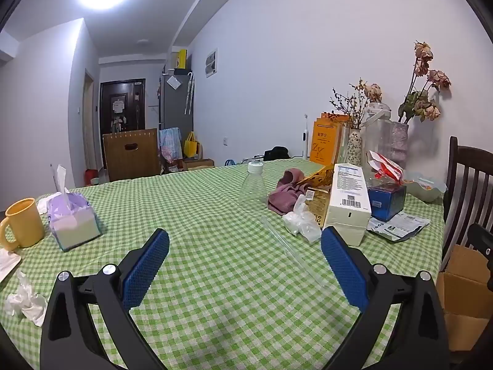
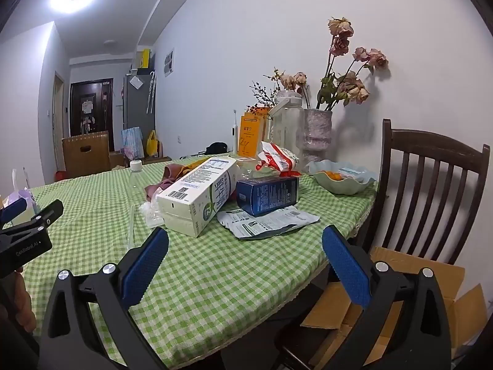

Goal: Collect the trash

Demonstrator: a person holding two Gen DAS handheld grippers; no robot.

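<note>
Both tools spread wide, L tool [image 1: 245, 248], R tool [image 2: 245, 246], cardboard box [image 2: 409, 277] half hidden under table

Black hand-held gripper [image 1: 245, 257], blue pads [image 1: 144, 269]

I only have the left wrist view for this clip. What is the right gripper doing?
Observer: The right gripper is open, with nothing between its jaws, above the table edge.
Operator: What's in the bowl near the chair?
Observer: The bowl holds small orange fruit.
Operator: Is the cardboard box closed?
Observer: No, the cardboard box in front of the chair back has its flaps open.
</note>
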